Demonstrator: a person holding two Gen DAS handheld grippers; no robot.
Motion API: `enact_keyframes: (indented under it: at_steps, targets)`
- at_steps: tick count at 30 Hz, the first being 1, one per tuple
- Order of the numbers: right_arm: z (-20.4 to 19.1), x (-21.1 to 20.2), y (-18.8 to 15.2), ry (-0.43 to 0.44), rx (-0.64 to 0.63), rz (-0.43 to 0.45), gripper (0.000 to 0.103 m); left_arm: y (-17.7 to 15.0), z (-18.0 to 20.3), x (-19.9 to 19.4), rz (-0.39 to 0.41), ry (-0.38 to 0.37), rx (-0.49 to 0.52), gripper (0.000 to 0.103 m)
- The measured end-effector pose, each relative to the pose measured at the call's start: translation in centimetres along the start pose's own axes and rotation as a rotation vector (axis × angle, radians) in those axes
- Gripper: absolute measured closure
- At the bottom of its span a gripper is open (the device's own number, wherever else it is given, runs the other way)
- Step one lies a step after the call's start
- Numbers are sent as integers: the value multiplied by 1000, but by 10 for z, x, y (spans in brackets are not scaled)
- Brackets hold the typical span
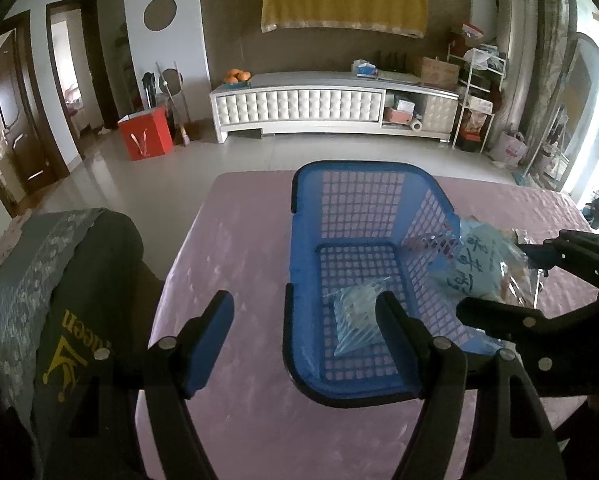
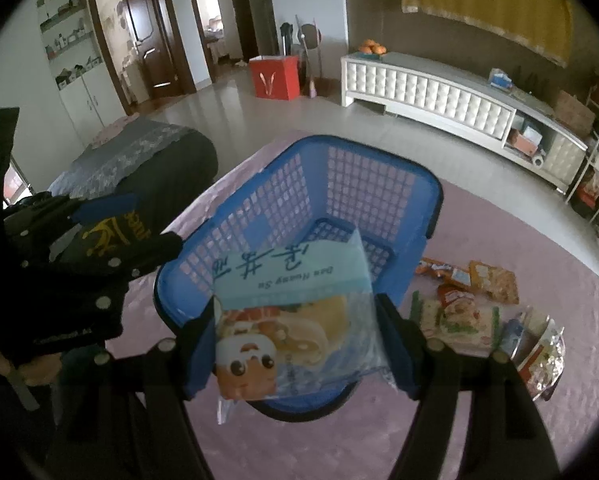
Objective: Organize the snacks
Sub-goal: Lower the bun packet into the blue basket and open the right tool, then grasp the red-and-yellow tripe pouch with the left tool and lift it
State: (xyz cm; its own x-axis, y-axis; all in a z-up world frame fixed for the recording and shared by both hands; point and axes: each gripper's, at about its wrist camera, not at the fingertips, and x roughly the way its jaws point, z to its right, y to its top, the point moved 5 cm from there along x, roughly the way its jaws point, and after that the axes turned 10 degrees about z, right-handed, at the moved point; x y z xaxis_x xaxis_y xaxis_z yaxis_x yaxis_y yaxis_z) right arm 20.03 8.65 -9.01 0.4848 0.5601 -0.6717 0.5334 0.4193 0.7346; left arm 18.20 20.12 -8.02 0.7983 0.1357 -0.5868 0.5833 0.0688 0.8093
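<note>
A blue plastic basket (image 1: 363, 216) with lattice walls and floor sits on a table covered in a pale pink, softly textured cloth (image 1: 235, 248). The basket is oblong, its long axis running away from the left wrist camera, its open top facing up. One small clear snack packet (image 1: 357, 316) lies flat on the basket floor, near the closer end.

The right gripper (image 2: 295, 344) grasps a light-blue snack bag (image 2: 291, 304), its blue-padded fingers pressed against the bag's two sides. The crinkly film bag has a cartoon face at its near end; its far end, with printed writing, points into the basket over the near rim. In the left wrist view the bag hangs at the basket's right wall.

The left gripper (image 1: 305, 332) is released, jaws spread wide, holding nothing, poised above the basket's near left corner.

More snack packets (image 2: 479, 304) lie loose on the cloth to the basket's right. A dark padded chair back (image 1: 71, 280) stands beside the table's left edge.
</note>
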Motion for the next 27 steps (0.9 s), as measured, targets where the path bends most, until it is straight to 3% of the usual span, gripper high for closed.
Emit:
enact_keyframes:
  at_steps: [8,11,13,20,27]
  targets:
    - [2,5,1,31,8,1,27,-3,-1,-2,-10,9,-9,32]
    - [4,-2,2,41,6,30,23,-4,3,-6,-11,15,9,32]
    - [5,-6,2,49,3,37,14,-4,5,-8,-14,19,18,32]
    - [16,-34,4,-3,-6,88,10,5,23,-25,9,0,21,32]
    - [42,-73,-1,-43,13,141,10,21,67,-39,40,-34,80,32]
